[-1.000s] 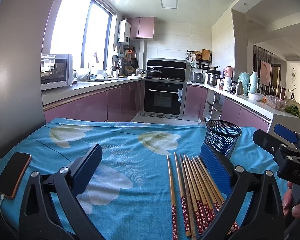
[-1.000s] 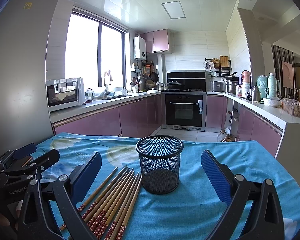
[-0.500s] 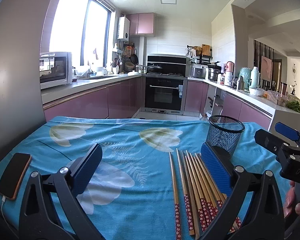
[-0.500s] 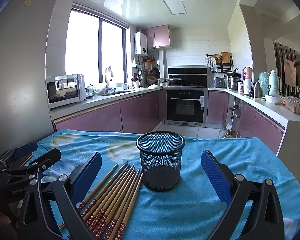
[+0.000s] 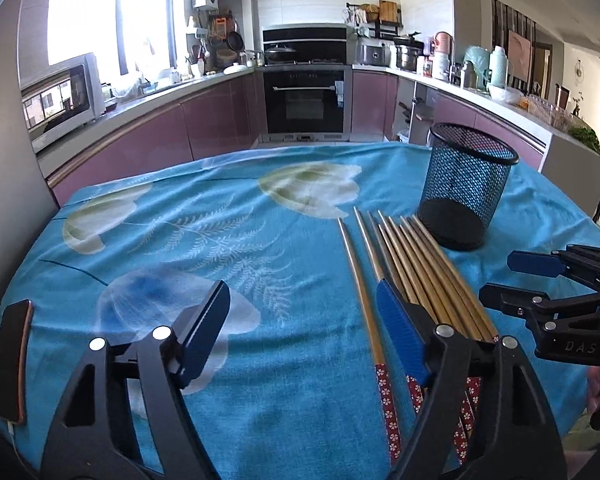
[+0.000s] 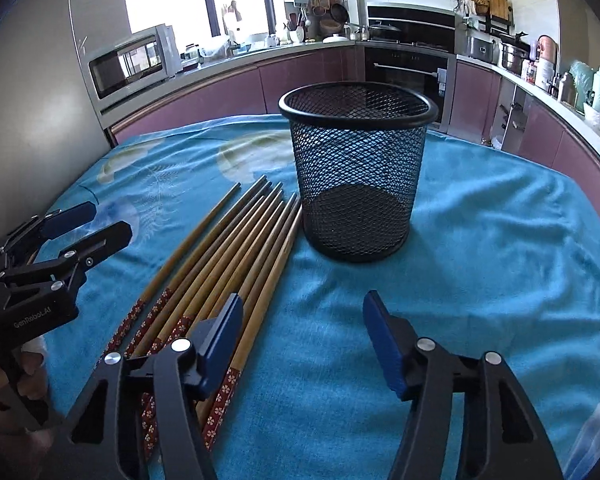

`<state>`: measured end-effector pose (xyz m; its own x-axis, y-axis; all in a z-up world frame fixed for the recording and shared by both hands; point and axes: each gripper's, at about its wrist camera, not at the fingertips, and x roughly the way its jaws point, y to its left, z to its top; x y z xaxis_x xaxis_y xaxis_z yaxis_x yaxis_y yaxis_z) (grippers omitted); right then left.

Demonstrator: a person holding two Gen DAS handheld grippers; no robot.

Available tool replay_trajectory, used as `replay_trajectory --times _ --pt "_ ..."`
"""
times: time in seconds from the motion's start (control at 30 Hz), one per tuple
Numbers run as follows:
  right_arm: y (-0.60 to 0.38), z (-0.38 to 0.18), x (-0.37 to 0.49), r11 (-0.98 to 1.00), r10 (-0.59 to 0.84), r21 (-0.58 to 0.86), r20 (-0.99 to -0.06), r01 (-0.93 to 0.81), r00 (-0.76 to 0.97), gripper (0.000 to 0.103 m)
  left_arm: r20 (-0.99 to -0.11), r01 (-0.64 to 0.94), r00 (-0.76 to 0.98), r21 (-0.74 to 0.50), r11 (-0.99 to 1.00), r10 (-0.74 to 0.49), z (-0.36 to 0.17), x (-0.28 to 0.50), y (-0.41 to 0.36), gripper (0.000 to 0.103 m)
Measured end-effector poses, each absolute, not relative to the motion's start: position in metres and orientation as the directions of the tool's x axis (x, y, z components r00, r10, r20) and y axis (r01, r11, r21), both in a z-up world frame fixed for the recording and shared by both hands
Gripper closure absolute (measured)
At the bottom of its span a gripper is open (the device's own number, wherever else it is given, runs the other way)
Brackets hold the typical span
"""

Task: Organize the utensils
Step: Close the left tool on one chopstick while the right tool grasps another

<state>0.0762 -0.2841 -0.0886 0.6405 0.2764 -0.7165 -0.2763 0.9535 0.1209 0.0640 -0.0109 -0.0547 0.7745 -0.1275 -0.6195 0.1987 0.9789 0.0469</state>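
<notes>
Several wooden chopsticks (image 5: 412,264) with red flowered ends lie side by side on the blue cloth, also in the right wrist view (image 6: 220,256). An empty black mesh cup (image 5: 464,192) stands upright just beyond their tips, and shows large in the right wrist view (image 6: 356,168). My left gripper (image 5: 304,320) is open and empty, low over the cloth at the left side of the chopsticks. My right gripper (image 6: 300,332) is open and empty, in front of the cup, its left finger over the chopstick handles. Each gripper shows in the other's view (image 5: 540,280) (image 6: 72,232).
A phone (image 5: 12,360) with a cable lies at the cloth's left edge. The blue flowered tablecloth (image 5: 220,240) covers a round table. Kitchen counters with a microwave (image 6: 132,64) and an oven (image 5: 304,96) stand behind.
Both grippers have tilted down and moved lower toward the table. The chopsticks and cup now appear closer and larger. Nothing on the table has moved.
</notes>
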Motion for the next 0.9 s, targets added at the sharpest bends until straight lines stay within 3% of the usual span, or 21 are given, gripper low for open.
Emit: replay_trajectory --times 0.13,0.47,0.6,0.63,0.83,0.9 --pt "-0.277 -0.093 0.082 0.951 0.275 0.115 -0.741 -0.287 0.612 0.058 -0.661 0.238 0.738 0.067 0.969 -0.136 -0.065 0.075 -0.020 0.035" --pt "-0.273 -0.089 0.094 0.952 0.243 0.078 -0.782 -0.297 0.574 0.070 -0.750 0.311 0.641 0.061 0.948 -0.162 -0.083 0.101 -0.030 0.047" --pt "-0.267 -0.089 0.103 0.946 0.253 0.077 -0.784 -0.315 0.567 0.084 -0.766 0.334 0.617 0.047 0.941 -0.180 -0.087 0.113 -0.036 0.059" --pt "-0.268 -0.089 0.105 0.941 0.279 0.107 -0.784 -0.322 0.554 0.095 -0.768 0.337 0.611 0.036 0.941 -0.189 -0.087 0.114 -0.036 0.064" --pt "-0.280 -0.089 0.105 0.932 0.336 0.187 -0.762 -0.310 0.553 0.097 -0.776 0.339 0.583 -0.037 0.940 -0.240 -0.085 0.121 -0.036 0.092" --pt "-0.282 -0.084 0.103 0.928 0.352 0.199 -0.750 -0.315 0.561 0.097 -0.773 0.329 0.581 -0.064 0.942 -0.255 -0.084 0.121 -0.035 0.094"
